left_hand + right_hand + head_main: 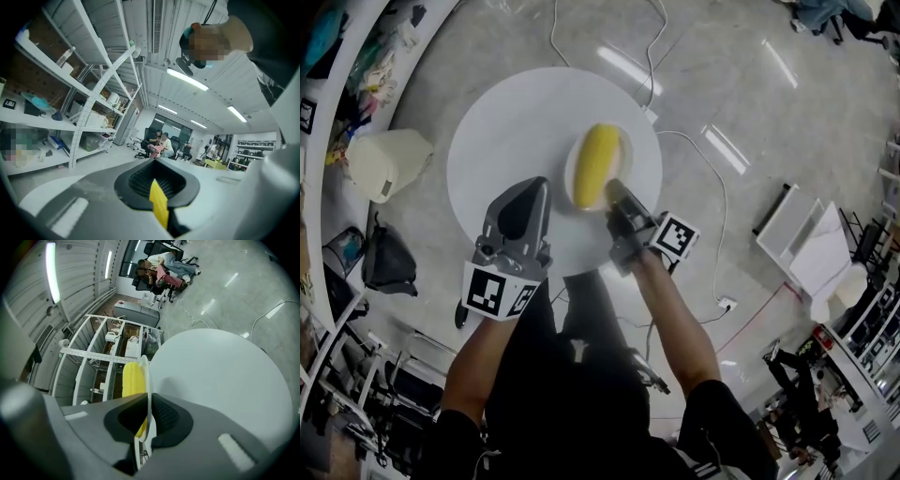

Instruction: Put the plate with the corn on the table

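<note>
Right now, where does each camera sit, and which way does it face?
Head view: on the person's head, looking steeply down at the round table; forearms, left gripper and right gripper show.
Left gripper view: rides that gripper, faces shelves; its jaws and the person's upper body show.
Right gripper view: rides that gripper, faces the table along jaws clamped on the plate holding corn.
Head and right gripper views share table, plate, corn.

White shelving stands on a glossy grey floor.
</note>
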Demonstrator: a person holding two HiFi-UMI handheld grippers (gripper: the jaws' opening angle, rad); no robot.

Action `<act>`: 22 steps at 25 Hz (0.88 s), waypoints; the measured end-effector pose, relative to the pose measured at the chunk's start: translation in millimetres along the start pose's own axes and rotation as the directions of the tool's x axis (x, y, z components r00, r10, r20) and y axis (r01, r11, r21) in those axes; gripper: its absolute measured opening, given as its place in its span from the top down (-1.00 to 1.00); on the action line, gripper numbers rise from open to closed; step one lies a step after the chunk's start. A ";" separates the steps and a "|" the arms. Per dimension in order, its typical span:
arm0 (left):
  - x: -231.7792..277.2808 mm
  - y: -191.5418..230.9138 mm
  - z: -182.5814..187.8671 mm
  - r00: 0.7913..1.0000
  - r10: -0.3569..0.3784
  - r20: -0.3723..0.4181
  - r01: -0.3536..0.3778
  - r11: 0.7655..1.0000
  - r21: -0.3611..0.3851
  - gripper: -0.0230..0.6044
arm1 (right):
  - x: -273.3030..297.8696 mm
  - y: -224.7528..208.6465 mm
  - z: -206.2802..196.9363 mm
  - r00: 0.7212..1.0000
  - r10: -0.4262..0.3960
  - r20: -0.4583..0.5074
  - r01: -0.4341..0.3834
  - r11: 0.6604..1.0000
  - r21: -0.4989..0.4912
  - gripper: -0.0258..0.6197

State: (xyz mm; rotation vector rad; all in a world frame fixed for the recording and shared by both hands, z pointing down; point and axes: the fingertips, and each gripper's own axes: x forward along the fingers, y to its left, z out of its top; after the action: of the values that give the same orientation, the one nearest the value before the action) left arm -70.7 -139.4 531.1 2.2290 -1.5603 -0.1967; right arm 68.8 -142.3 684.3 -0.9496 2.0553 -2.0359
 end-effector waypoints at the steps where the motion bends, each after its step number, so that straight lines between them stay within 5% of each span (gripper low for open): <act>1: 0.5 1.2 -1.4 1.000 0.001 0.000 -0.001 1.000 -0.003 0.93 | 1.3 -3.0 -0.1 1.000 -0.005 0.000 0.005 1.000 0.002 0.83; 22: 13.1 8.4 -10.8 1.000 0.006 0.001 -0.006 1.000 -0.013 0.93 | 19.5 -32.8 7.9 0.999 -0.053 -0.010 0.053 0.998 0.016 0.83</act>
State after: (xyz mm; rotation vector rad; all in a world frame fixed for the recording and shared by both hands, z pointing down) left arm -69.5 -151.3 545.9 2.2143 -1.5616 -0.2065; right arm 68.6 -155.8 720.9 -1.0046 2.0363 -2.0836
